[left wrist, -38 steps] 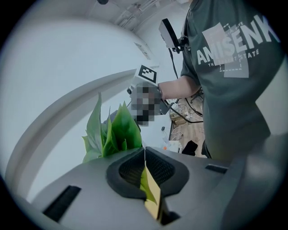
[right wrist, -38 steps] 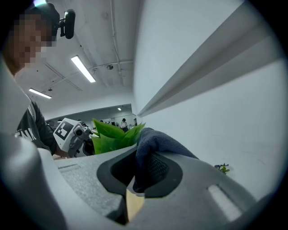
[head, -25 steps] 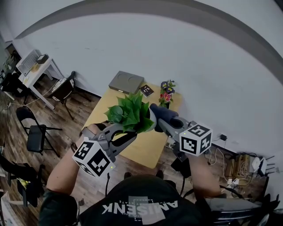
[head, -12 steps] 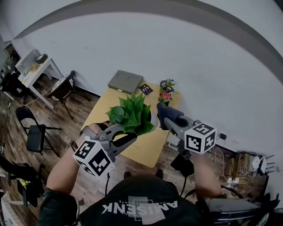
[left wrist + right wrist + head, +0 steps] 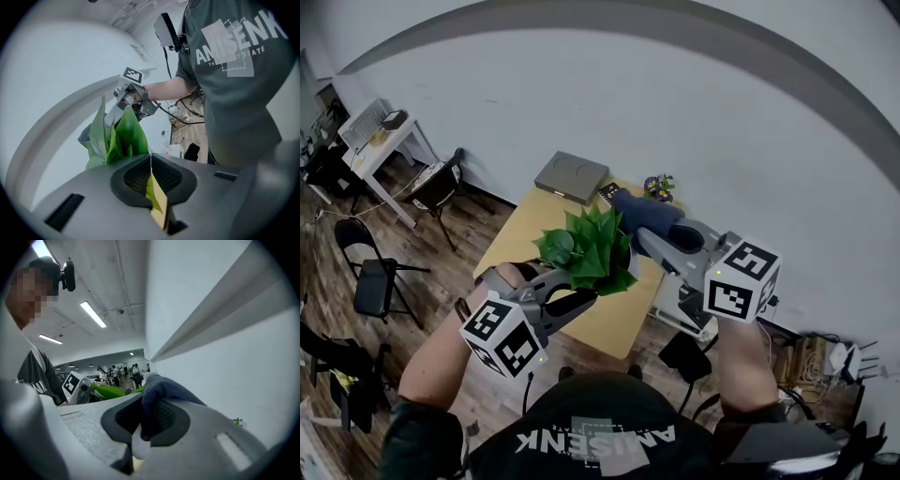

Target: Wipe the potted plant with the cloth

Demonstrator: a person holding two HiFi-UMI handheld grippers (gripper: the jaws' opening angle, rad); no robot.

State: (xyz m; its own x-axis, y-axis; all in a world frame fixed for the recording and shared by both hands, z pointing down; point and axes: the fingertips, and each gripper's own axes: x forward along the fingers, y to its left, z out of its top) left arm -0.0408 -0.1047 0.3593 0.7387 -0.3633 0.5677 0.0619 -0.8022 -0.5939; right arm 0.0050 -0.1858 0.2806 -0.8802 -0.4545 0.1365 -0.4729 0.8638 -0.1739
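Pale wood table (image 5: 517, 242) | left tongs (image 5: 151, 161) pinch potted plant (image 5: 591, 255) by glossy pointed leaf (image 5: 158, 206) | right tongs (image 5: 146, 427) pinch soft dark cloth (image 5: 164, 390)

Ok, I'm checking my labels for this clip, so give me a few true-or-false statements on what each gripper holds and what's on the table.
1. The right gripper is shut on a dark blue cloth. True.
2. A grey box sits on the table. True.
3. The left gripper is open and empty. False: its fingers are shut on a leaf of the potted plant.
4. The cloth lies spread on the table. False: the right gripper holds it up off the table.
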